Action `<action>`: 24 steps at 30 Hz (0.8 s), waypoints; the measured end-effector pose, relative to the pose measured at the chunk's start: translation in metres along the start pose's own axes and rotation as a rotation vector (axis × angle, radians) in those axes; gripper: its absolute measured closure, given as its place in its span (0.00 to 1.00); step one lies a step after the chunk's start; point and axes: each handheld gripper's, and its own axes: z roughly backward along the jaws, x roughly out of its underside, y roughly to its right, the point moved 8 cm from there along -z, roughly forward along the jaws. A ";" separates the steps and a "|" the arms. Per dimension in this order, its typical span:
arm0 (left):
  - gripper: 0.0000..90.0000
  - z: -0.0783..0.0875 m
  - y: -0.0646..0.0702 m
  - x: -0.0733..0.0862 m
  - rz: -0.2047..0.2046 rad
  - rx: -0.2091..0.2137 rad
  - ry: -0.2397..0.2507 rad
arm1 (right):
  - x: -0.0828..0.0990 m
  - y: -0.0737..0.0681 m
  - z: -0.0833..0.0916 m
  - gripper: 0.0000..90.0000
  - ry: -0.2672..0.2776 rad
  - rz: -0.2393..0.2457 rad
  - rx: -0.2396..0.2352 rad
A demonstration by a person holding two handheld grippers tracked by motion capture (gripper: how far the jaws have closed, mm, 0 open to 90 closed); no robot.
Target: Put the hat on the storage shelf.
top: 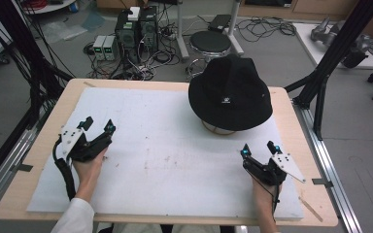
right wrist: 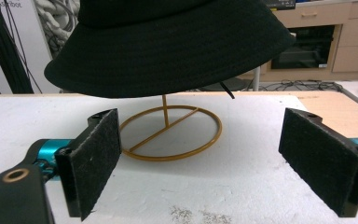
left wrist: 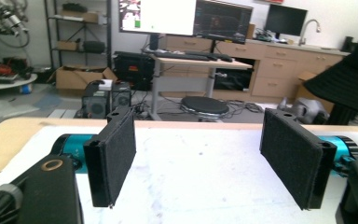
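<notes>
A black bucket hat (top: 230,92) rests on a thin gold wire stand (right wrist: 170,134) at the back right of the white mat (top: 165,155). The hat's brim (right wrist: 168,46) spans the top of the right gripper view, and its edge (left wrist: 349,79) shows at the right of the left gripper view. My left gripper (top: 98,125) sits low over the mat's left side, jaws wide apart with nothing between them. My right gripper (top: 259,148) rests near the front right, open and empty, pointing at the stand.
The mat lies on a wooden table (top: 39,145) with black frame posts (top: 330,53) at both sides. Behind the table stand a round stool (top: 211,42), computer boxes (top: 136,29) and cables on the floor.
</notes>
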 end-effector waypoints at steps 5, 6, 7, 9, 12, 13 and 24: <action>0.30 0.012 -0.014 0.003 -0.026 -0.051 0.010 | 0.000 0.000 0.000 0.14 -0.001 0.002 0.002; 0.30 0.013 -0.016 0.004 -0.025 -0.058 0.013 | 0.001 0.000 0.000 0.14 -0.004 0.001 0.001; 0.30 0.015 -0.019 0.004 -0.022 -0.066 0.015 | 0.001 0.000 0.000 0.14 -0.004 0.003 0.002; 0.29 0.018 -0.023 0.004 -0.019 -0.080 0.017 | 0.001 0.000 0.000 0.14 -0.005 0.004 0.003; 0.29 0.022 -0.030 0.007 -0.017 -0.095 0.017 | 0.001 0.000 0.000 0.14 -0.005 0.002 0.003; 0.29 0.024 -0.032 0.007 -0.015 -0.101 0.015 | 0.001 0.000 0.000 0.14 -0.005 0.002 0.004; 0.28 0.032 -0.050 0.014 0.015 -0.137 0.015 | 0.001 0.003 0.001 0.14 -0.003 -0.019 0.011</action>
